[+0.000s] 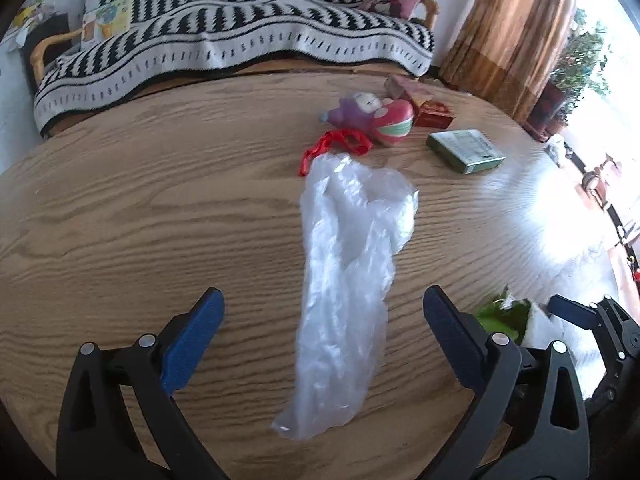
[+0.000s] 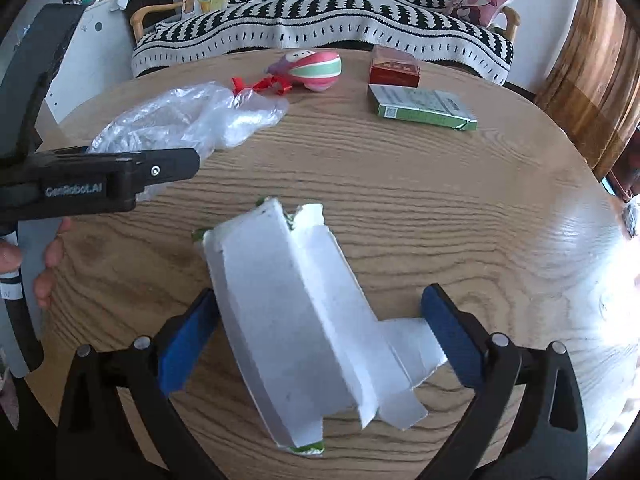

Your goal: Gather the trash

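The round wood-grain table [image 1: 160,208] fills both of my views, with a black-and-white striped sofa cover [image 1: 224,36] behind it. On the table lies the long crumpled clear plastic bag [image 1: 348,272], stretched out between the spread blue-padded fingers of my left gripper [image 1: 320,320], which stands open and holds nothing. My right gripper [image 2: 320,320] is open too, its fingers either side of the flattened white cardboard carton with green edges [image 2: 304,320]; I cannot tell whether they touch it. Farther back sit the flat green box [image 2: 424,110], the striped pink and purple plush toy [image 2: 316,68], the small red box [image 2: 394,68], and the red ribbon [image 1: 336,144] touching the bag's far end.
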`<action>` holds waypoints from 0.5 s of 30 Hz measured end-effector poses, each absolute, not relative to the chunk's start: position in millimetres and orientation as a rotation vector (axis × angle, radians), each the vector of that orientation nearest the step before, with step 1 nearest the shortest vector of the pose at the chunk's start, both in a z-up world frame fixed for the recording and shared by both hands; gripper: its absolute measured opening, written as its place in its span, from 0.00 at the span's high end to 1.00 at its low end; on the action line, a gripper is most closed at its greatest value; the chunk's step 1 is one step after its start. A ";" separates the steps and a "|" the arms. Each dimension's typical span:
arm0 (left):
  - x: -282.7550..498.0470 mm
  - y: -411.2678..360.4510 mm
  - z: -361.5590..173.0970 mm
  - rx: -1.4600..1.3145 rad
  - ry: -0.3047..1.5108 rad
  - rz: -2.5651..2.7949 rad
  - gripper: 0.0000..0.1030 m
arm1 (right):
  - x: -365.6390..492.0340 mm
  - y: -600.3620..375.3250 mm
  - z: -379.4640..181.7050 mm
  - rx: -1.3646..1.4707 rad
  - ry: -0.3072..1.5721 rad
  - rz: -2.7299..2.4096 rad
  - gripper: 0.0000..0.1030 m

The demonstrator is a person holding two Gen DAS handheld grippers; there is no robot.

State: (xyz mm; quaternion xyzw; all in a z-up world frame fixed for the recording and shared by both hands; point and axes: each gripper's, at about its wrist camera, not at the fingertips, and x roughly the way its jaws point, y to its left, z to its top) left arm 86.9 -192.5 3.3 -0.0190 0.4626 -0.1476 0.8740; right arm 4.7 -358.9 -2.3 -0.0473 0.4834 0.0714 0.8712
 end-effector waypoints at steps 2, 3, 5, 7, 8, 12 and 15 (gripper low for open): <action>86.5 -192.1 2.1 -0.042 0.971 -0.329 0.40 | 4.5 -359.3 -1.4 -0.097 1.009 0.150 0.05; 85.8 -192.4 1.9 -0.032 0.969 -0.333 0.48 | 3.6 -360.1 -1.2 -0.090 1.006 0.152 0.06; 86.2 -189.3 1.3 -0.050 0.985 -0.359 0.93 | 0.5 -366.6 4.8 -0.046 0.974 0.163 0.28; 85.1 -182.9 2.0 -0.096 0.992 -0.365 0.93 | -1.7 -372.4 8.2 -0.013 0.959 0.152 0.59; 83.1 -181.0 3.4 -0.088 0.985 -0.358 0.94 | -2.3 -376.5 9.1 0.014 0.953 0.155 0.59; 74.6 -177.0 9.2 -0.071 0.968 -0.349 0.94 | -8.8 -387.0 17.5 0.056 0.904 0.107 0.62; 67.5 -174.7 10.5 -0.068 0.965 -0.349 0.94 | -12.0 -390.8 22.0 0.057 0.878 0.068 0.62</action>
